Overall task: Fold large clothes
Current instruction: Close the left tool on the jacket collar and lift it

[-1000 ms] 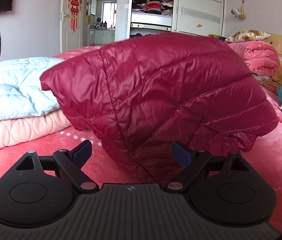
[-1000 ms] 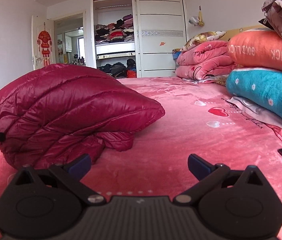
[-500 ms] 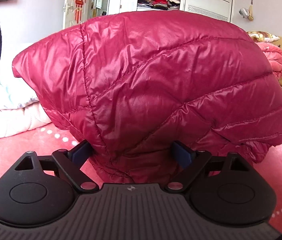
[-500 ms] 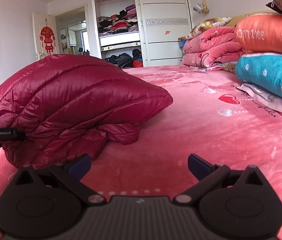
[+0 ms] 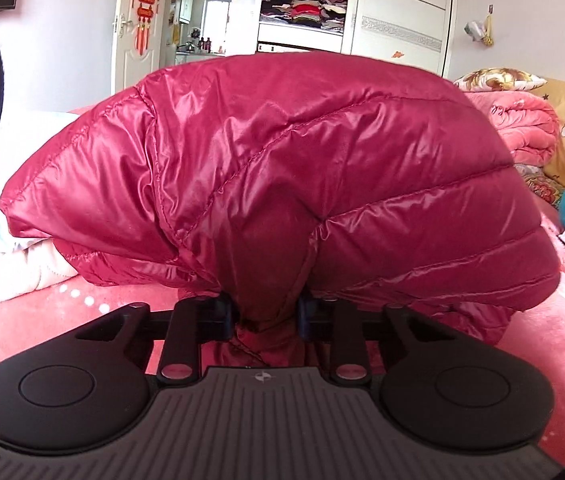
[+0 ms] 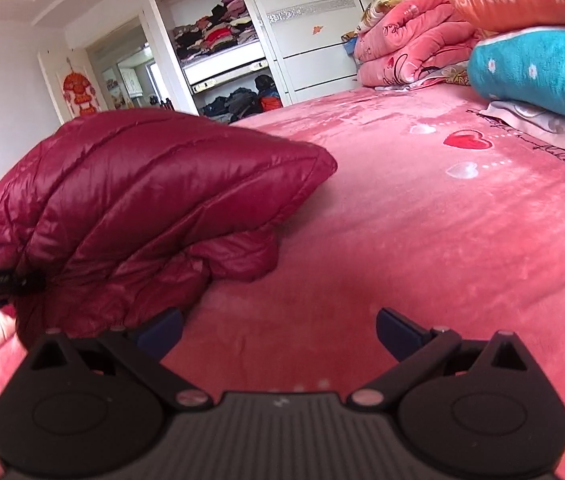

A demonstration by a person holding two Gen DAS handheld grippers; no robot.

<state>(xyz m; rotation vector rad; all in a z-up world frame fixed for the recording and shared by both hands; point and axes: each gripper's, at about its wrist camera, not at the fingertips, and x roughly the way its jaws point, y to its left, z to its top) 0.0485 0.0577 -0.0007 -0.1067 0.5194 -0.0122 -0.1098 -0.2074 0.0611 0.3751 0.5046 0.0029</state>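
Maroon puffer jacket (image 5: 282, 184) bunched in a domed heap on the pink bedspread (image 6: 422, 240), filling the left wrist view from nine o'clock across to three o'clock. Left gripper (image 5: 268, 314) closing at this moment on a gathered fold at the heap's near underside, straight ahead at twelve o'clock, fabric squeezed between the blue pads (image 5: 226, 316) and puckered above them. Seen from the right wrist view, the same jacket (image 6: 130, 208) off toward ten o'clock, long axis running from the pinched end at nine o'clock up to a puffed corner near one o'clock of the heap, quilt seams fanning out from the pinch. Right gripper (image 6: 278, 330) spread wide with nothing between the fingers, only bare bedspread ahead, its left fingertip (image 6: 162, 328) just beside the jacket's lower hem. Nearer hand: the left, already on the cloth; the right close to the hem but not on it. Both pointed somewhat downward toward the bed, the right view tilted as if rolled at the wrist. Likely next: a swing of the right toward ten o'clock for a second hold, judging by the task.
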